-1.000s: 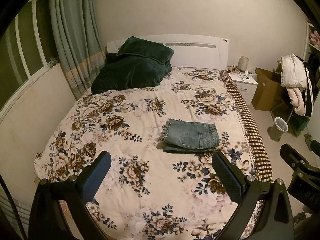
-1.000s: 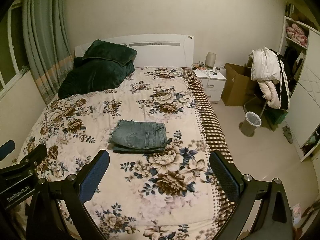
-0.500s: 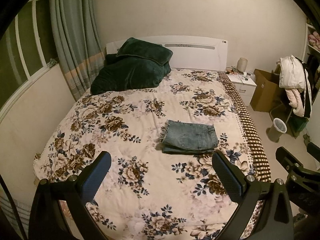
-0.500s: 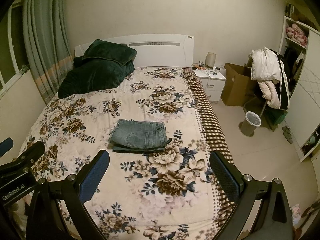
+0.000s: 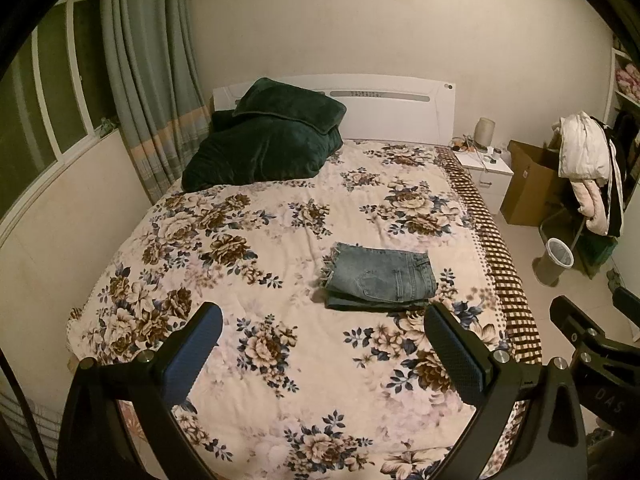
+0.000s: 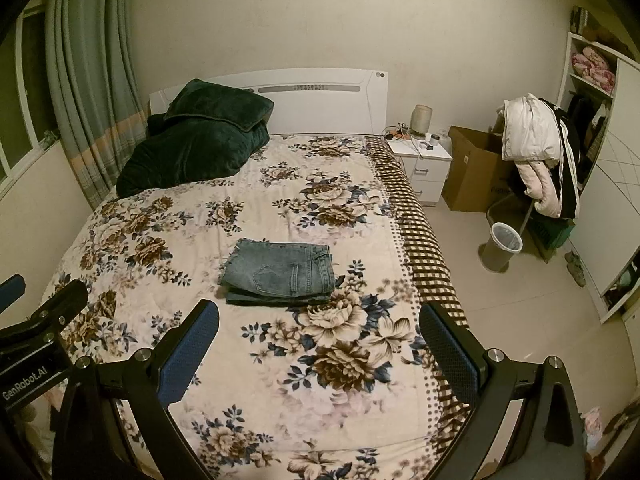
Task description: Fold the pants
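Note:
A pair of blue denim pants [image 5: 380, 278] lies folded into a flat rectangle on the floral bedspread [image 5: 248, 248], right of the bed's middle. It also shows in the right wrist view [image 6: 280, 272]. My left gripper [image 5: 322, 320] is open and empty, held back above the foot of the bed, well short of the pants. My right gripper [image 6: 318, 320] is open and empty too, at the same distance. Each gripper shows at the edge of the other's view.
A dark green blanket and pillow [image 5: 268, 144] lie at the head of the bed. A white nightstand [image 6: 422, 160], a cardboard box [image 6: 476, 172], a waste bin [image 6: 502, 246] and a chair piled with coats [image 6: 536, 152] stand on the right. Curtains [image 5: 152, 72] hang left.
Both grippers have drawn back slightly from the bed and stay open. The folded pants have not moved.

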`<state>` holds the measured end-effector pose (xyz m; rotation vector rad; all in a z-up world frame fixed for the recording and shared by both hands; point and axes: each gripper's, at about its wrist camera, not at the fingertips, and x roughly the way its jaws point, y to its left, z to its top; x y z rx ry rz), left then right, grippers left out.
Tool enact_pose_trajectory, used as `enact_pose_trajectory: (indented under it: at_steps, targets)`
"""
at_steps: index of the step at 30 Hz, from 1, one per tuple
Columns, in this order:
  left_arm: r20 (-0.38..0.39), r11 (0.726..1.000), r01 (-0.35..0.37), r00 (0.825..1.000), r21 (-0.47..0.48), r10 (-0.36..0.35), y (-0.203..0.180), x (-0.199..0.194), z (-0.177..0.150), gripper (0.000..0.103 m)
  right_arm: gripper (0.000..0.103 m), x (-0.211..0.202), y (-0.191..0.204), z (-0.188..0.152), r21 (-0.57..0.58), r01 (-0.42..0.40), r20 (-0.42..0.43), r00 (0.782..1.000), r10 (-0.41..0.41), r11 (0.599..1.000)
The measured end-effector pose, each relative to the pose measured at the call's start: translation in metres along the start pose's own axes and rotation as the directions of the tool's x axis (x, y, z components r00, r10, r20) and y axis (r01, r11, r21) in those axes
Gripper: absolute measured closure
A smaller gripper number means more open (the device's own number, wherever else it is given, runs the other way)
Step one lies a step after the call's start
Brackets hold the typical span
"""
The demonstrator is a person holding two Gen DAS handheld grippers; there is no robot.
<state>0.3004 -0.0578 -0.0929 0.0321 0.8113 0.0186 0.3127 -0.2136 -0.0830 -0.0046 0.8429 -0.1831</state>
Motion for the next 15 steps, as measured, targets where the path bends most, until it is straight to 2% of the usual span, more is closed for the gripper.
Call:
enact_pose_trajectory:
  at_steps: [15]
  targets:
    - [0.02,1.0,0.013,1.0,-0.002,-0.013,-0.0031,-0.009,0.0023,0.0,0.001,0.0,0.0005,-0.0011,0.001,-0.001,0.002,1.0,0.001,1.0]
